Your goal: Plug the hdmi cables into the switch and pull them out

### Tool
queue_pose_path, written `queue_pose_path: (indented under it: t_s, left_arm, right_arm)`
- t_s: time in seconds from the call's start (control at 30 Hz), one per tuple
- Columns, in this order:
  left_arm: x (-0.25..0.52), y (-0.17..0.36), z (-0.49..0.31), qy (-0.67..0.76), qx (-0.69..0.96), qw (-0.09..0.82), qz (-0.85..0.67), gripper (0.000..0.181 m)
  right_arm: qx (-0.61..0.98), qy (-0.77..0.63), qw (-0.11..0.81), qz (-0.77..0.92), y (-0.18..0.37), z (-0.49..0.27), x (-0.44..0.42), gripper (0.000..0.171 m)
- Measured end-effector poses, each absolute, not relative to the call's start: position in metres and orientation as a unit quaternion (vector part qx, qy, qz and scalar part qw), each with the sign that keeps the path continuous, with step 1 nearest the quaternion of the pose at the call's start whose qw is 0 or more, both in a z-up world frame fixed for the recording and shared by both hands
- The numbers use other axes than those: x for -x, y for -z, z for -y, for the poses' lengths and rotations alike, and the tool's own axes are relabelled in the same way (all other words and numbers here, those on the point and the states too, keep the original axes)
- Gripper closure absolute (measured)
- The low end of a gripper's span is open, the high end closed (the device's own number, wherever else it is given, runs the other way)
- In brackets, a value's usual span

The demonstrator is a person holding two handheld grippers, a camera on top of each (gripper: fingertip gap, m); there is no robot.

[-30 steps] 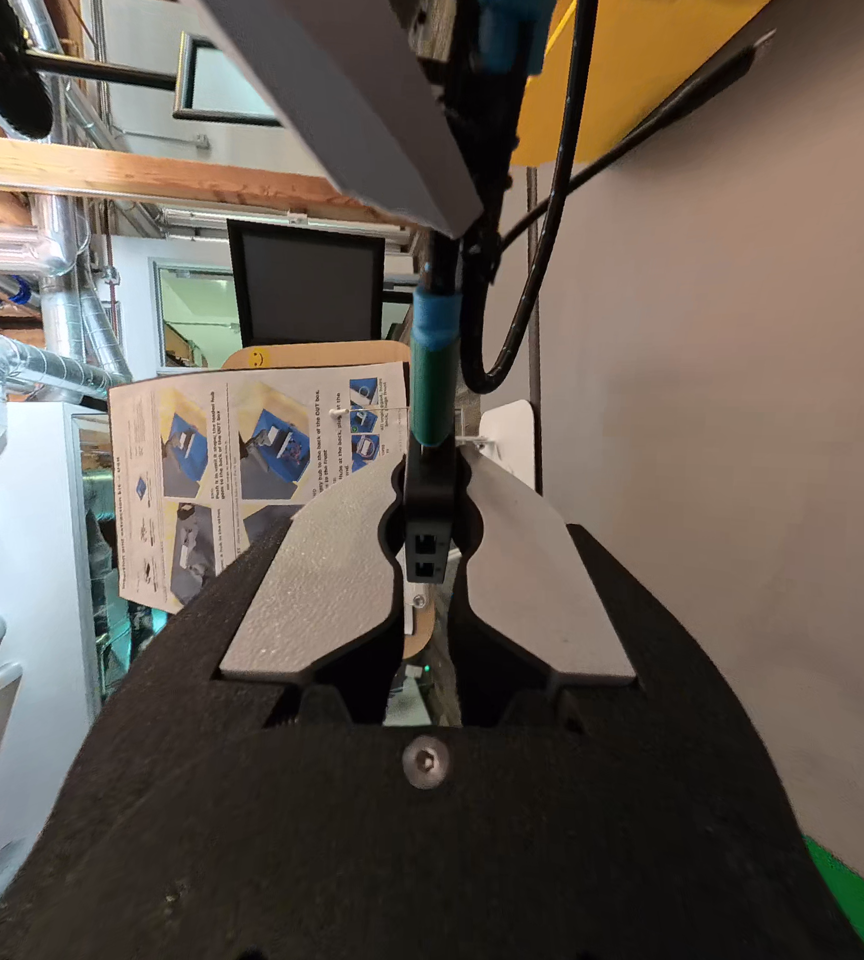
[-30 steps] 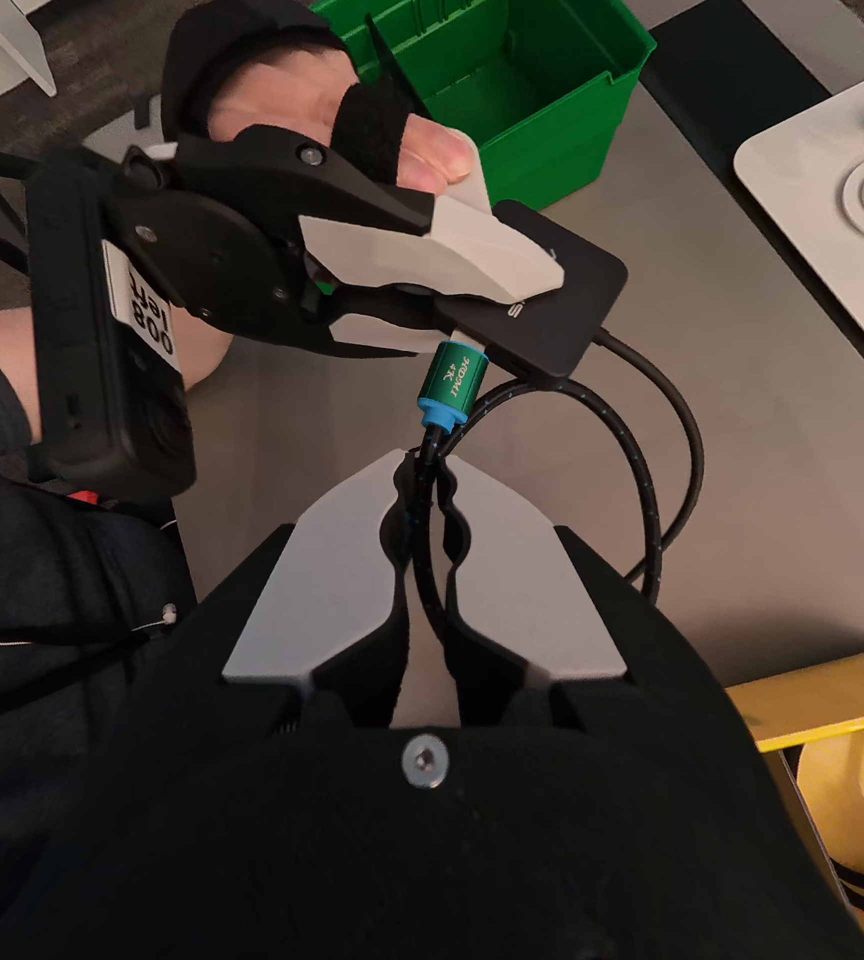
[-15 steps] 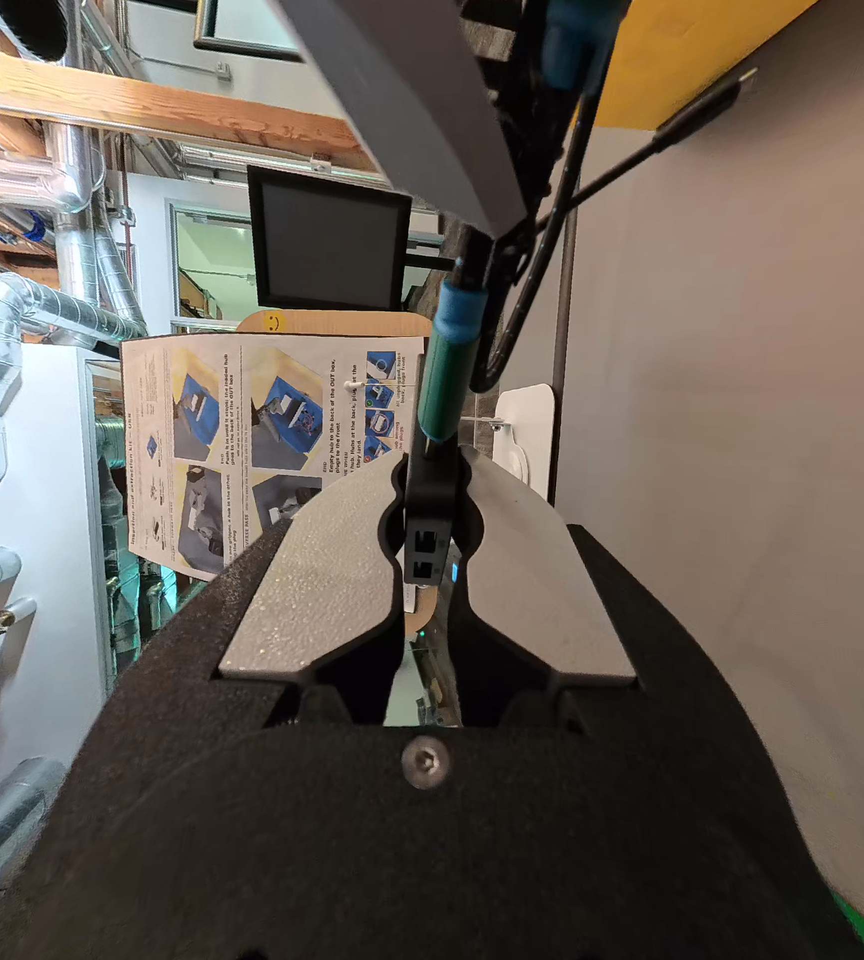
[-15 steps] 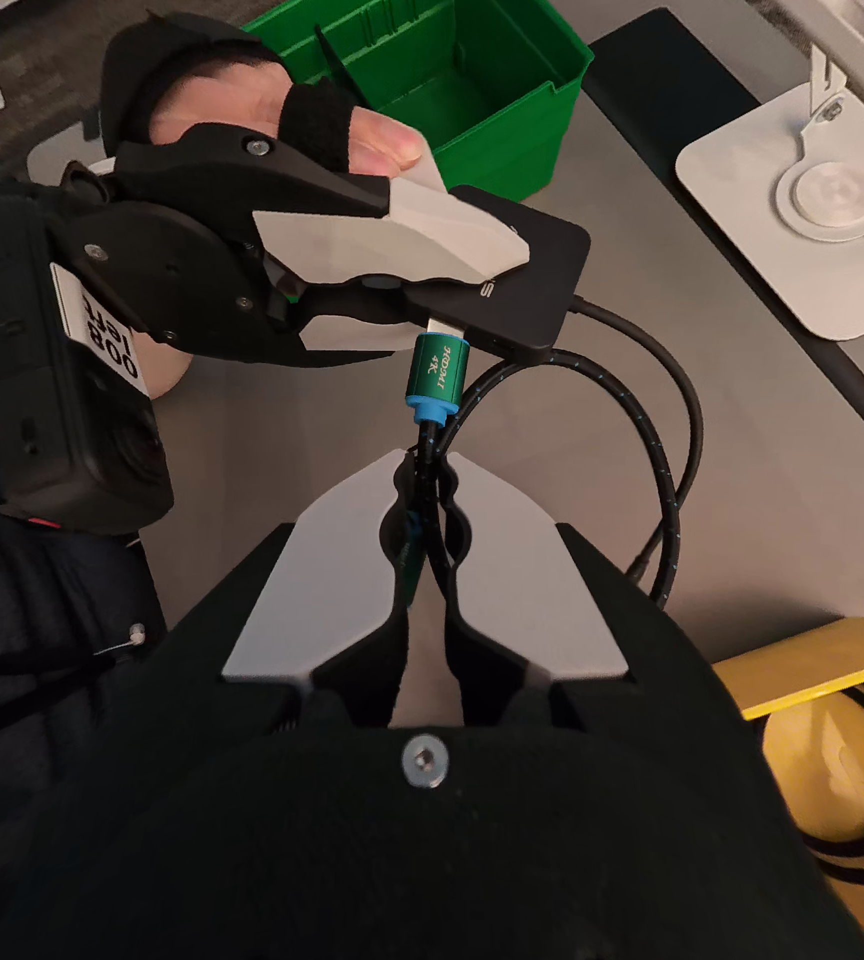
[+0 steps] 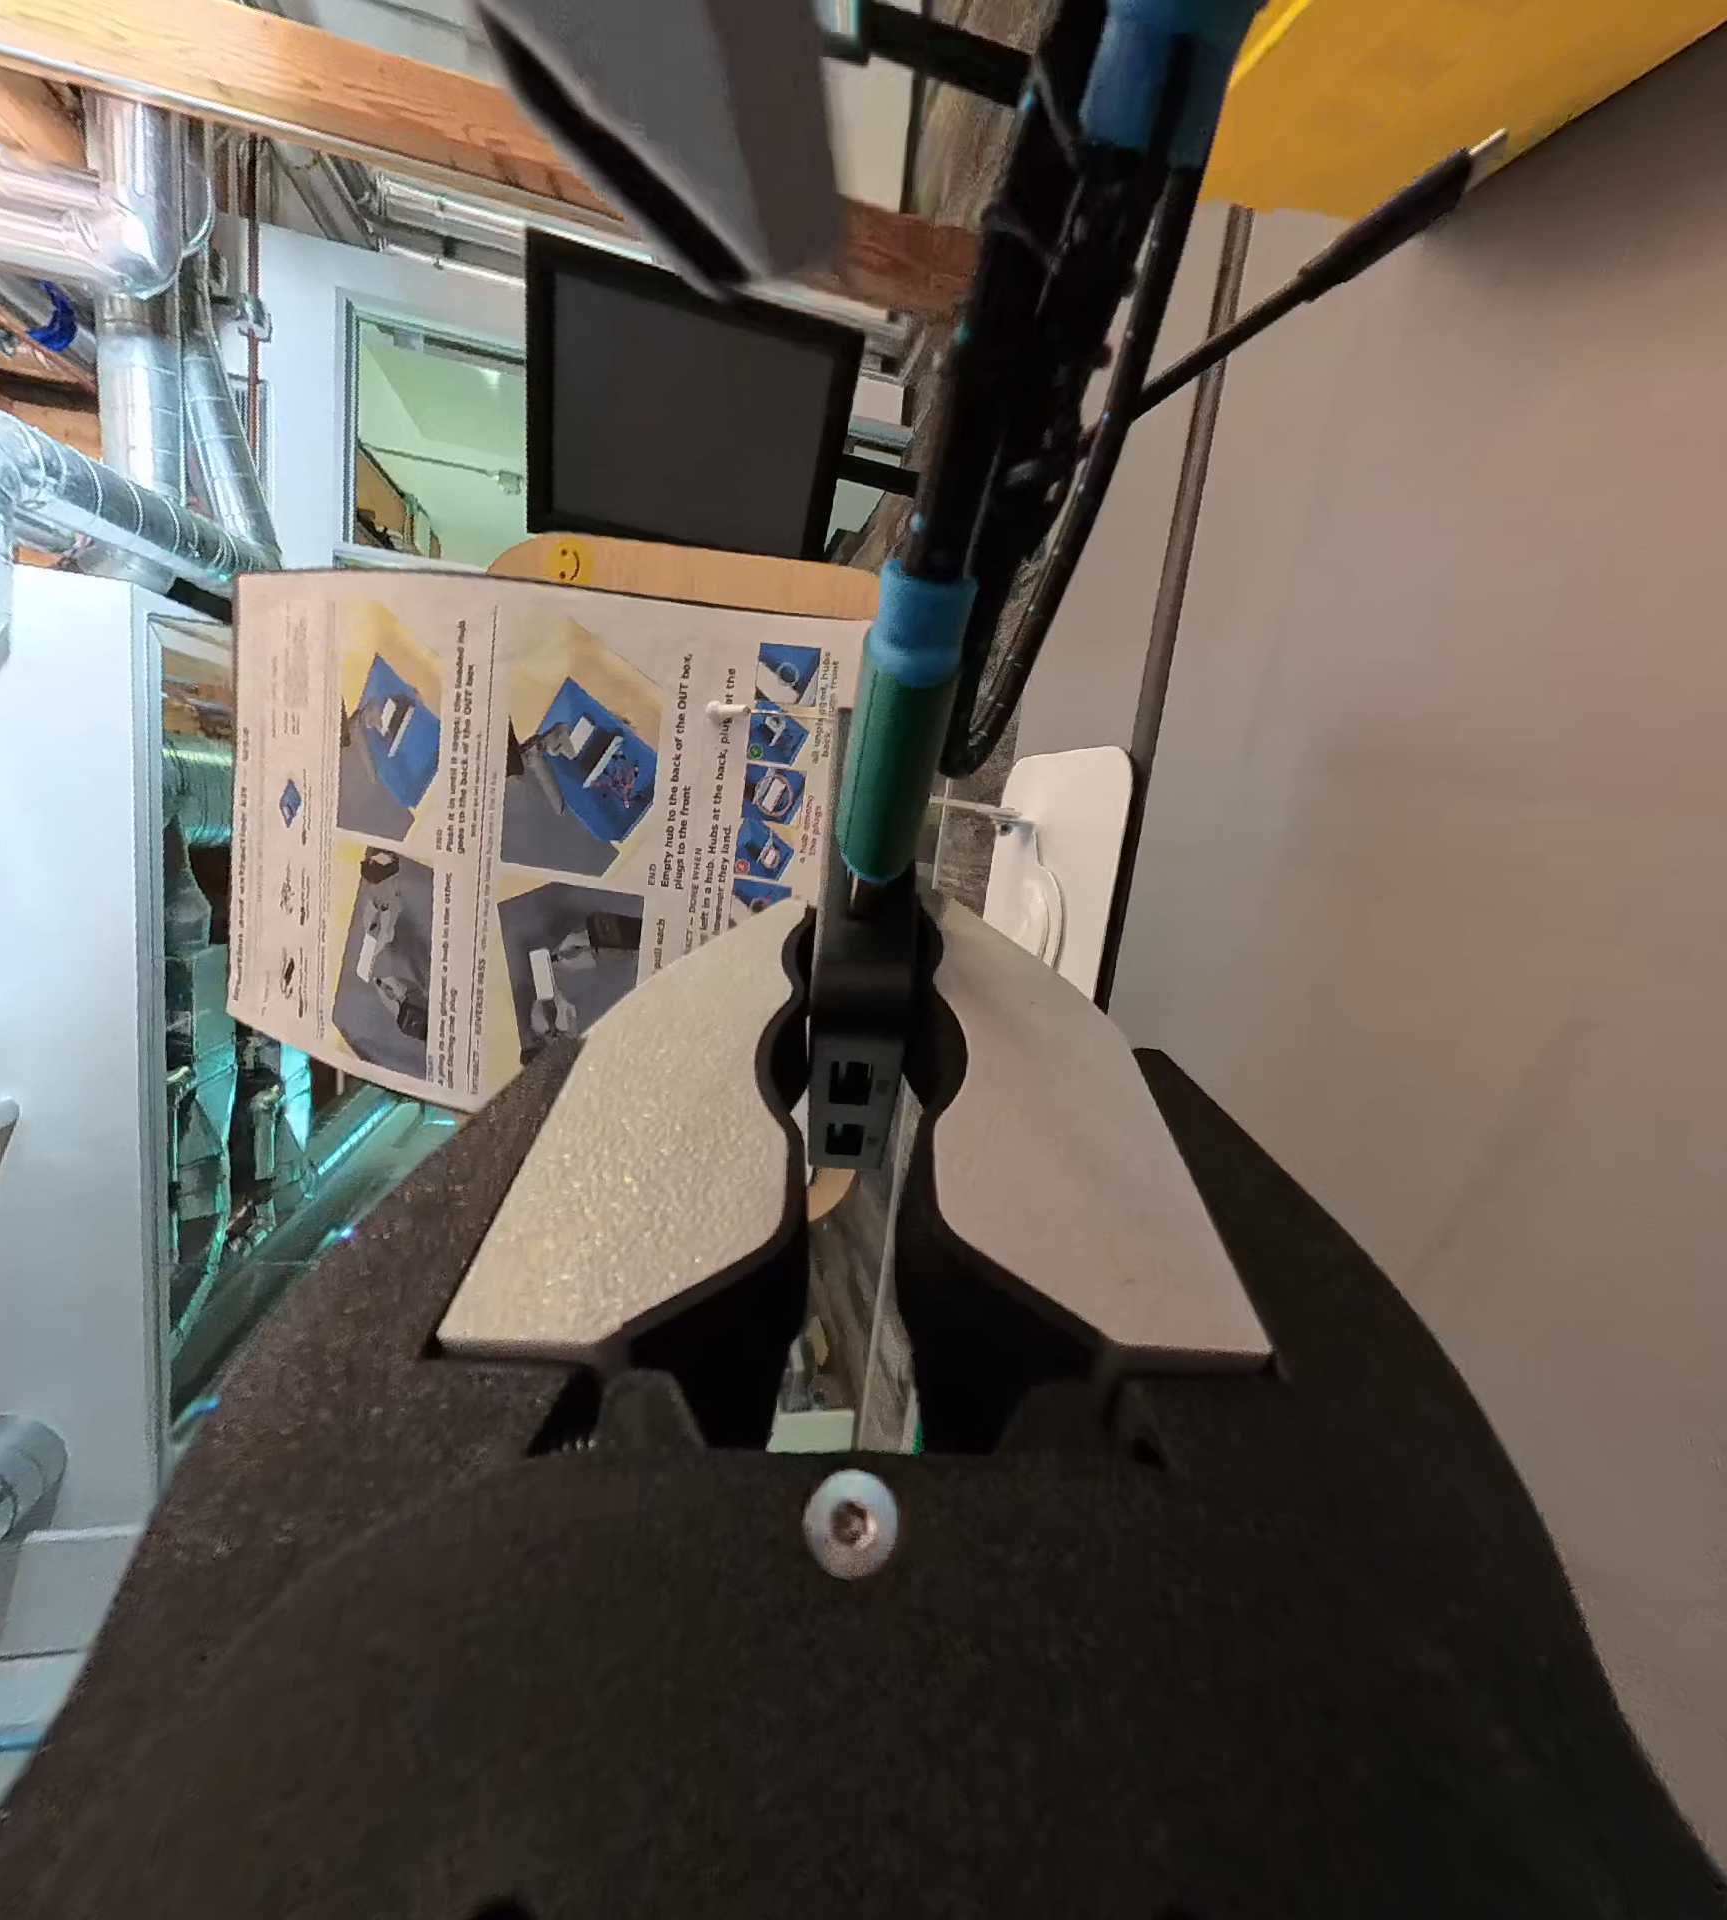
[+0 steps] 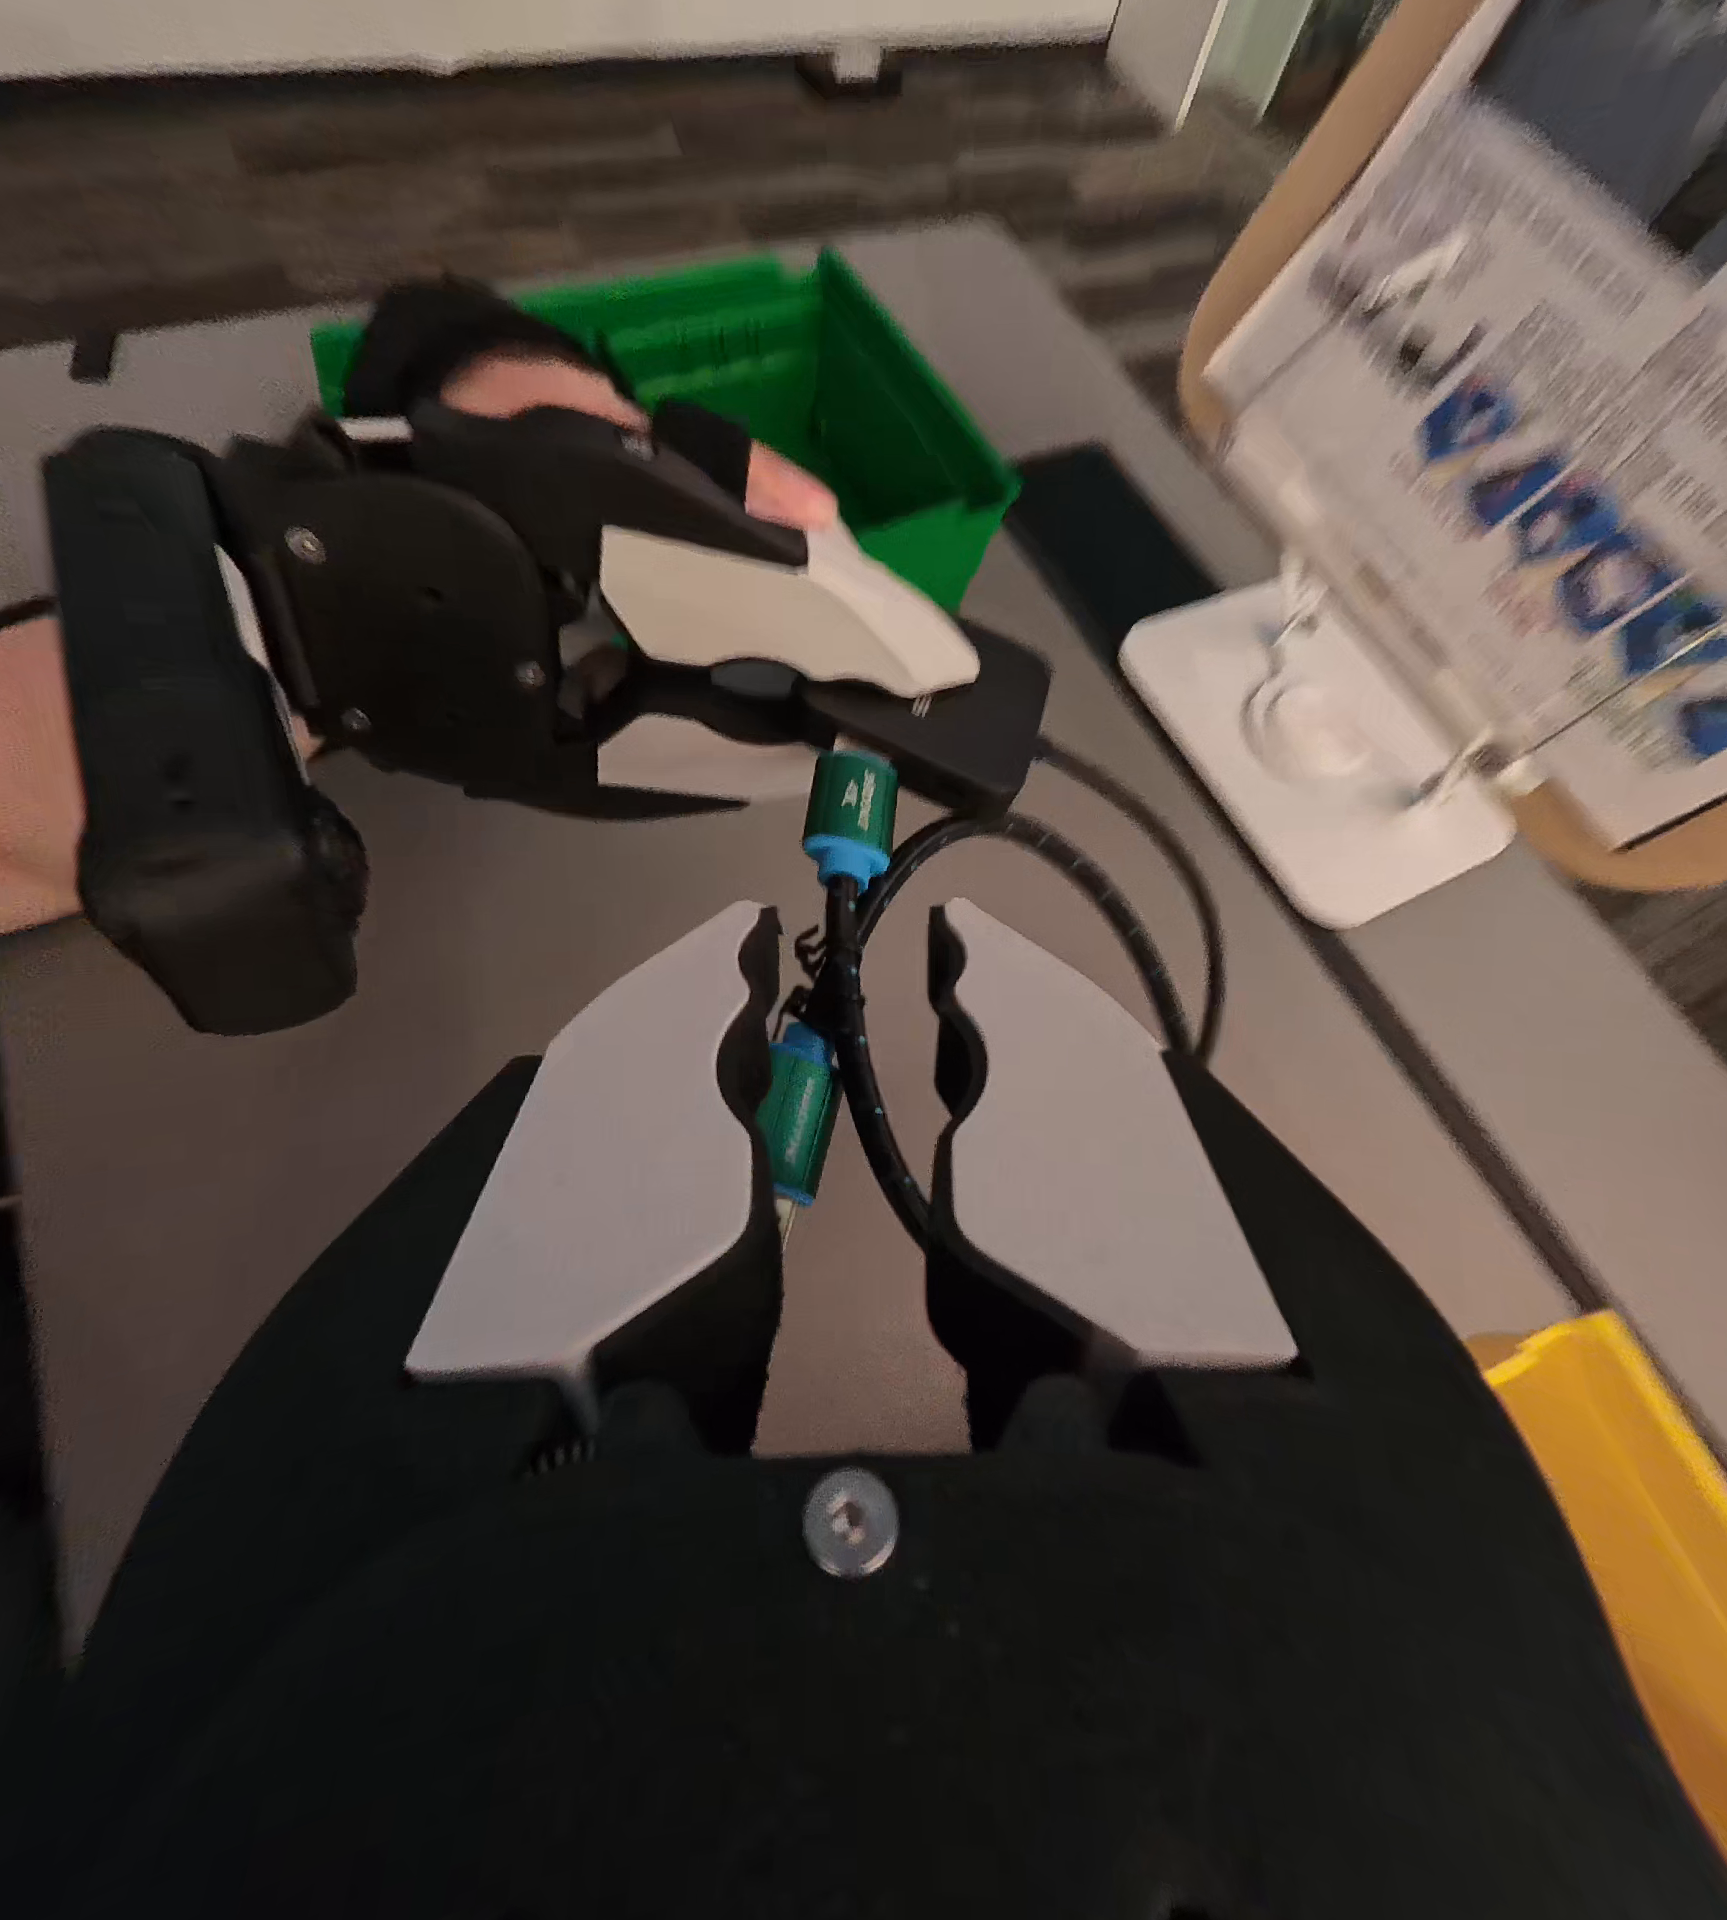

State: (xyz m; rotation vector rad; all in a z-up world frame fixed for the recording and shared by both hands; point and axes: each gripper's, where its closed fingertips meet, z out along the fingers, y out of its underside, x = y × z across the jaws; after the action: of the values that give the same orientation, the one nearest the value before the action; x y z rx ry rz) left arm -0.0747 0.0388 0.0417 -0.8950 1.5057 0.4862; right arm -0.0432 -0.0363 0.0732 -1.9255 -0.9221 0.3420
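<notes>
We hold the left gripper (image 5: 859, 935) with its jaws closed on the switch (image 5: 854, 1049), a thin black box that sits edge-on between the two fingers and shows two small ports toward us. A green HDMI plug (image 5: 885, 769) with a blue collar is seated in the switch just beyond the fingertips, and its black braided cable (image 6: 874, 1091) loops back. The right gripper (image 6: 854, 920) has its jaws apart; the cable and a second green plug (image 6: 799, 1127) hang in the gap between them, the plug close to the left finger, and we cannot tell if it touches. A thinner black lead (image 6: 1139, 821) leaves the far end of the switch. Below is a grey table (image 6: 485, 1039). Beyond the jaws stands a green bin (image 6: 900, 416), to the right a white stand (image 6: 1285, 748) with a printed sheet (image 5: 485, 831), blurred, and a yellow bin (image 6: 1669, 1558). Further away we see a dark monitor (image 5: 682, 416) and silver ducts (image 5: 142, 312).
</notes>
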Motion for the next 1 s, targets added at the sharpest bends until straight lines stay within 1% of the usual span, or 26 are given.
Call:
queue_pose_path:
  t_s: [0.07,0.13,0.2,0.27,0.33,0.47,0.53,0.57,0.63,0.7,0.77,0.83,0.87,0.93,1.0]
  left_arm:
    - [0.081,-0.047,-0.044,-0.209,0.400,0.621,-0.641,0.167]
    - [0.090,-0.055,-0.050,-0.211,0.411,0.628,-0.626,0.167]
    - [0.101,-0.064,-0.055,-0.210,0.421,0.637,-0.611,0.167]
    - [0.114,-0.075,-0.061,-0.213,0.434,0.645,-0.591,0.168]
    - [0.124,-0.084,-0.063,-0.215,0.442,0.654,-0.575,0.168]
    - [0.128,-0.094,-0.060,-0.221,0.444,0.665,-0.559,0.167]
    - [0.126,-0.096,-0.057,-0.220,0.442,0.669,-0.555,0.167]
    - [0.126,-0.097,-0.057,-0.219,0.443,0.671,-0.553,0.167]
    - [0.128,-0.101,-0.057,-0.214,0.450,0.675,-0.544,0.167]
    - [0.131,-0.104,-0.058,-0.207,0.455,0.679,-0.538,0.167]
    - [0.135,-0.109,-0.057,-0.202,0.457,0.686,-0.529,0.167]
    - [0.137,-0.114,-0.055,-0.191,0.463,0.691,-0.521,0.167]
    - [0.138,-0.117,-0.054,-0.184,0.464,0.697,-0.515,0.167]
    - [0.139,-0.121,-0.050,-0.173,0.467,0.702,-0.509,0.167]
    - [0.136,-0.123,-0.045,-0.169,0.463,0.706,-0.509,0.167]
  right_arm:
    - [0.735,-0.110,0.553,0.377,-0.104,0.036,0.044,0.138]
    - [0.666,-0.100,0.629,0.389,-0.138,0.053,0.052,0.138]
    - [0.597,-0.115,0.665,0.435,-0.155,0.082,0.068,0.140]
    - [0.555,-0.145,0.642,0.508,-0.147,0.110,0.089,0.150]
    - [0.566,-0.146,0.616,0.528,-0.135,0.112,0.100,0.150]
    - [0.571,-0.081,0.658,0.484,-0.135,0.079,0.096,0.147]
    - [0.548,-0.100,0.659,0.505,-0.133,0.083,0.102,0.148]
    - [0.540,-0.115,0.651,0.521,-0.130,0.088,0.106,0.151]
    - [0.537,-0.147,0.594,0.581,-0.111,0.105,0.114,0.165]
    - [0.550,-0.135,0.557,0.607,-0.094,0.105,0.115,0.165]
    - [0.527,-0.112,0.555,0.633,-0.081,0.100,0.117,0.165]
    - [0.494,-0.058,0.578,0.647,-0.070,0.082,0.117,0.165]
    - [0.480,-0.023,0.605,0.635,-0.069,0.068,0.115,0.164]
    - [0.451,0.024,0.672,0.586,-0.074,0.042,0.113,0.155]
    - [0.450,0.043,0.707,0.544,-0.075,0.026,0.108,0.156]
